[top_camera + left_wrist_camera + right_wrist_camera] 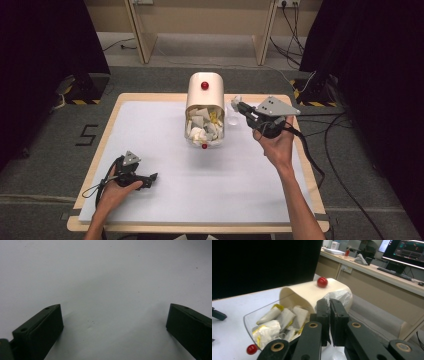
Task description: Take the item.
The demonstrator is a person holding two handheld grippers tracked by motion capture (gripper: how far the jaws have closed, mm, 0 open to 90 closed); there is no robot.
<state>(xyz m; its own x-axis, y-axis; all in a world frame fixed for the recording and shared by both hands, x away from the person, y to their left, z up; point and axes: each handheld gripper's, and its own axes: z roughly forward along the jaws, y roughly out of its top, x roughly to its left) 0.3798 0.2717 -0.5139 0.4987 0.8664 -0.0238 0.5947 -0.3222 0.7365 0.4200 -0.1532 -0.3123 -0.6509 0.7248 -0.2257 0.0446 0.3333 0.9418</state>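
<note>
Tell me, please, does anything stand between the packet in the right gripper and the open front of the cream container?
Nothing visible does. The right gripper, shut on a white packet, hangs beside the cream container, with only bare white table between it and the open front.

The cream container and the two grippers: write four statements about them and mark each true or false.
1. The cream container holds white and yellow packets. True.
2. The right gripper stands wide open with nothing between its jaws. False: its jaws are shut on a white packet.
3. The left gripper is open over the bare white table. True.
4. The container has blue knobs. False: a red knob sits on its cream top and another red knob on its clear front.
</note>
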